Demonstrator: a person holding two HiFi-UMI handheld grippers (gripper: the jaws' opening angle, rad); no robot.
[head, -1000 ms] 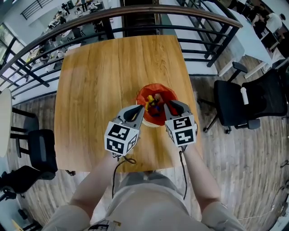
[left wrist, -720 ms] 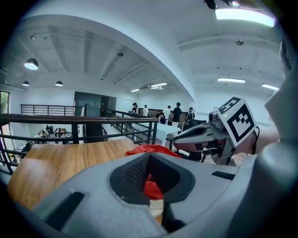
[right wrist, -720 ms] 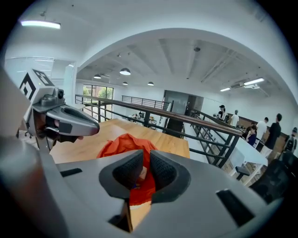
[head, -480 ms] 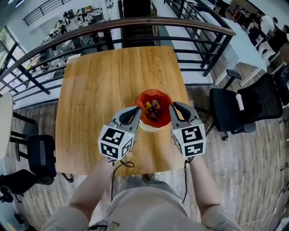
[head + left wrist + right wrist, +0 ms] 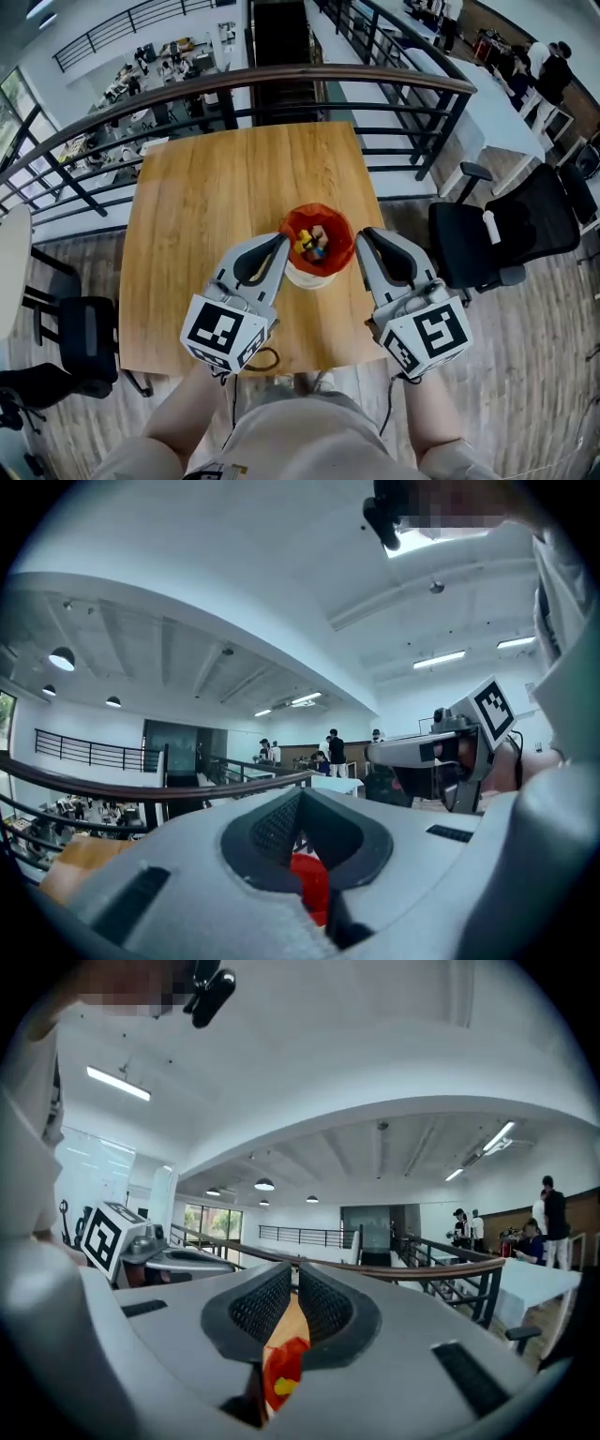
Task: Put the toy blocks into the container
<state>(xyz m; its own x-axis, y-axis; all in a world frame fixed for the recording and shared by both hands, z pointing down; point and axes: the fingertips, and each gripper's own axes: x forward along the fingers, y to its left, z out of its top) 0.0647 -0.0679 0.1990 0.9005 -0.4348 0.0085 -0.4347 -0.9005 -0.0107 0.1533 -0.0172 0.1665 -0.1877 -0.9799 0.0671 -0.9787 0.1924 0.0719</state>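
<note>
A white container (image 5: pixel 308 275) lined with a red bag stands on the wooden table (image 5: pixel 206 187), and several coloured toy blocks (image 5: pixel 312 242) lie inside it. My left gripper (image 5: pixel 279 240) hangs high above the table just left of the container, shut and empty. On the container's right my right gripper (image 5: pixel 364 234) is held at the same height; its jaws have just been closing with nothing between them, and they now stand shut. The red bag (image 5: pixel 311 885) shows below the left gripper's (image 5: pixel 300 803) tips. It also shows as a red bag (image 5: pixel 284 1365) under the right gripper (image 5: pixel 292 1283).
A dark railing (image 5: pixel 234 80) curves behind the table's far edge. A black office chair (image 5: pixel 497 234) stands to the right of the table and another black chair (image 5: pixel 84 328) to its left. Bare tabletop lies left of and behind the container.
Both grippers have risen well above the table and loom larger in the head view. The right gripper's tips have come away from over the container.
</note>
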